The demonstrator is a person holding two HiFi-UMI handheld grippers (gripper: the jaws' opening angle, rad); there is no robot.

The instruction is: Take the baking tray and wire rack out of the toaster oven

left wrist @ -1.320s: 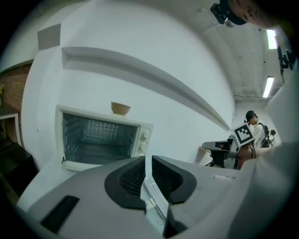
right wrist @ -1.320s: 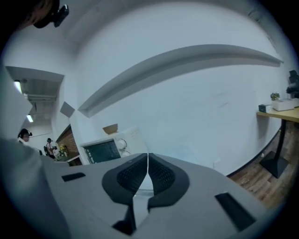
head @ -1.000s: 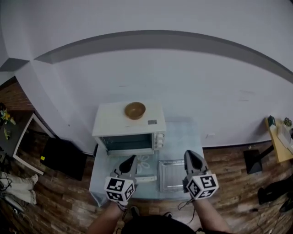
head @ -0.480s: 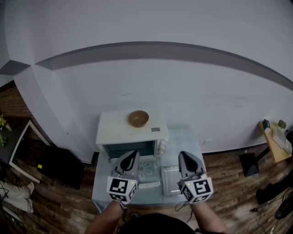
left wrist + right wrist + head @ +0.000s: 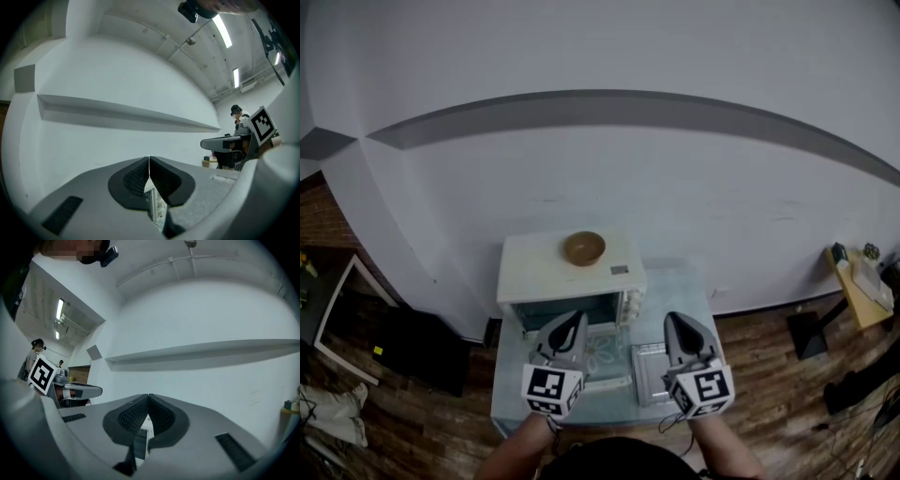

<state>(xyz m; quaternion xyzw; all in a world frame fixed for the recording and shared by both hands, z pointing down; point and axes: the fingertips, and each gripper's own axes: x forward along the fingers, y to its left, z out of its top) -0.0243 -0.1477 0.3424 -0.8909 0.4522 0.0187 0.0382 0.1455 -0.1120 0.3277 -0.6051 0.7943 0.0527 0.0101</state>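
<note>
Plainly, neither tool carries anything. The left hand-held gripper (image 5: 149, 161) has its jaws pressed together with only the wall beyond them, and the right hand-held gripper (image 5: 148, 397) is likewise closed on nothing. Both are held level, side by side, just in front of the toaster oven (image 5: 567, 277). I judge this a resting pose rather than a reach, since neither points down at anything.

The oven stands at the back of the bench (image 5: 508, 375) with a wooden bowl (image 5: 583, 248) on its roof. Its door (image 5: 602, 349) appears folded down toward the person, which leaves the cavity free for pulling things out.

To the oven's front right, beside that door and partly behind the right hand-held gripper, a shiny baking tray (image 5: 647, 367) lies flat on the bench, so it looks already out. I cannot place the wire rack for certain: it may rest on that tray, or the faint loops on the door may be it. The task seems near its end.
</note>
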